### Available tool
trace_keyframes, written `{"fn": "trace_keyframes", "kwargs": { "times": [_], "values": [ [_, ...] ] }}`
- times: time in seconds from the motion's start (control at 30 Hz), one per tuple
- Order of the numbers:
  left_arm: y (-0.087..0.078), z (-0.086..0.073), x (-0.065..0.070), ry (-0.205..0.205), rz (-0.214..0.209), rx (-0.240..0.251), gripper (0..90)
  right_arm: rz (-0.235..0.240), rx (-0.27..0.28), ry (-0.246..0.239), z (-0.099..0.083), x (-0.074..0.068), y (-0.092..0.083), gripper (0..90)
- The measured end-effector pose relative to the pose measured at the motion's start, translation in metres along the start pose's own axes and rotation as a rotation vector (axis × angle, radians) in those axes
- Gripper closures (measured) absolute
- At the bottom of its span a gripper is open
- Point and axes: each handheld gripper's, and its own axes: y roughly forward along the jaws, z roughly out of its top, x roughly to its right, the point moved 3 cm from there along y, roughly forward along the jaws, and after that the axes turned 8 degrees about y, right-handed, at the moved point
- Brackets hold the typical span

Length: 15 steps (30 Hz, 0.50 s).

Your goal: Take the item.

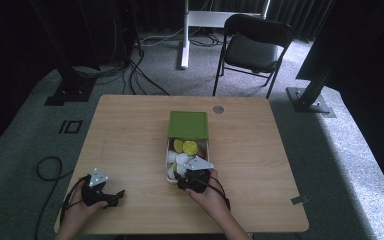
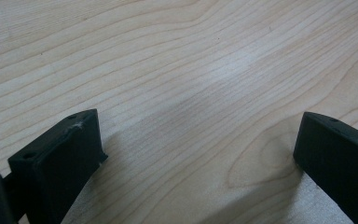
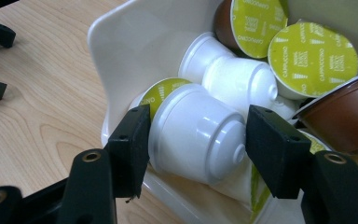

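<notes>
On the table, a white tray holds coffee capsules.

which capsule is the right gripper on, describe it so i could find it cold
On the wooden table, find the white tray in front of the green box, packed with coffee capsules. At the tray's near corner lies a white capsule on its side, clamped in the right gripper. Unlike the neighbours showing green foil lids or brown bodies, it shows its plain white domed bottom.

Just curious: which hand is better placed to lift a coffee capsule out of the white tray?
Right. The right gripper is shut on a white plastic coffee capsule in the white tray; the left gripper rests open over the wooden table.
</notes>
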Motion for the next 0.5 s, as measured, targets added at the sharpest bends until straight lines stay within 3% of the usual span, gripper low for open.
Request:
{"fn": "trace_keyframes", "kwargs": {
  "times": [0.13,0.5],
  "values": [
    [0.0,0.0,0.0,0.0,0.0,0.0,2.1,0.003,-0.001,0.016,-0.001,0.0001,0.0031,39.9],
    [0.0,0.0,0.0,0.001,0.0,0.0,2.1,0.012,0.0,-0.024,-0.0005,-0.0004,0.0062,42.0]
  ]
}}
